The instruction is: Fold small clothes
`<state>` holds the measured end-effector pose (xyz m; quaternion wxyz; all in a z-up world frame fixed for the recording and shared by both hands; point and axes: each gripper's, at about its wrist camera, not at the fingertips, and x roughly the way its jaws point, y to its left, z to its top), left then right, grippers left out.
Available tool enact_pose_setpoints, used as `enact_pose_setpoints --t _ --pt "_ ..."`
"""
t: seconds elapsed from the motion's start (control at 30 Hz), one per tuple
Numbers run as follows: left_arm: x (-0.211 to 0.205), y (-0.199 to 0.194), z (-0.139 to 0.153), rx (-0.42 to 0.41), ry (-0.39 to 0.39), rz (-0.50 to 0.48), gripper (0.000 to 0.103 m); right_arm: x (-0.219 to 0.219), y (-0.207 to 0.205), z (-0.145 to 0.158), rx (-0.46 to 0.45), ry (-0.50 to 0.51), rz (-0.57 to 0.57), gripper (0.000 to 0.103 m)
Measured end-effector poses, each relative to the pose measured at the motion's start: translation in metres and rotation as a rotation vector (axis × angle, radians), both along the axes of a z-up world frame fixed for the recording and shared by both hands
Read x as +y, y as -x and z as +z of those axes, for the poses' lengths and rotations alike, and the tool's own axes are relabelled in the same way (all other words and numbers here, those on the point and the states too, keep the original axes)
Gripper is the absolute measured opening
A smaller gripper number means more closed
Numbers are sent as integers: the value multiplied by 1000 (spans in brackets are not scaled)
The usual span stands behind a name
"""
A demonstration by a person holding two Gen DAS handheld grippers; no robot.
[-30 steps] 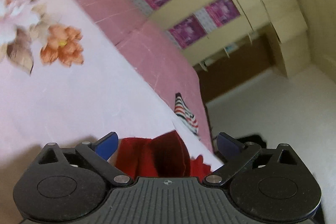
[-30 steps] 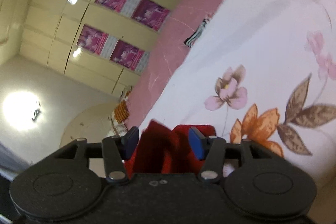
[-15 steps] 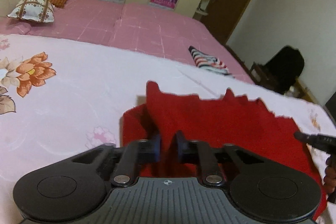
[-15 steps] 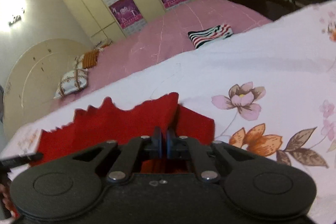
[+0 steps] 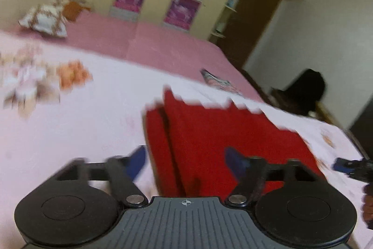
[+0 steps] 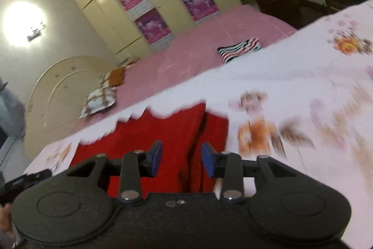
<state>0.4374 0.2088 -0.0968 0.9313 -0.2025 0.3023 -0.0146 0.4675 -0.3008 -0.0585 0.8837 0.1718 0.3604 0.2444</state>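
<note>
A red garment (image 5: 221, 132) lies folded over on the pale floral bedsheet (image 5: 70, 132), its zigzag edge at the far side. My left gripper (image 5: 185, 159) is open over the garment's left end and holds nothing. In the right wrist view the same red garment (image 6: 163, 132) lies flat, and my right gripper (image 6: 181, 159) is open just above its right end, empty. The other gripper's tip shows at the right edge of the left wrist view (image 5: 349, 166).
A folded striped garment (image 6: 239, 49) lies farther back on the pink bedcover (image 6: 198, 55). Pillows (image 5: 44, 18) sit by the headboard. A wardrobe with purple posters (image 5: 181, 8) stands behind the bed. A dark chair (image 5: 305, 90) is at the right.
Both grippers were shut on the red garment's folded edge half a second ago; both have opened and let it go. The garment now rests flat on the sheet.
</note>
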Motion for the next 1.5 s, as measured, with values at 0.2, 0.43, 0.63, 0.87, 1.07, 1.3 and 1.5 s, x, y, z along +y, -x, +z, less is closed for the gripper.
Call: enact_pose_setpoints --t 0.2,0.43,0.63,0.87,1.07,1.3,1.5 --pt "-20 47 -21 65 12 -7 58 -3 60 -18 79 30 65 40" --pt "-27 51 -29 73 79 -10 58 13 63 -27 100 7 84 24" --pt "-32 42 -33 118 89 -36 10 16 62 -31 101 30 97 8" --pt "-21 61 -13 86 54 -61 8 -1 84 0 -6 51 111 6" --pt "-15 58 -36 144 81 -39 15 -1 71 -40 92 85 61 8" --pt "-33 59 13 3 -117 -1 47 11 81 0 -84 172 42 20" --pt "-136 -11 2 -40 -297 -210 90 121 57 1 -203 305 225 20"
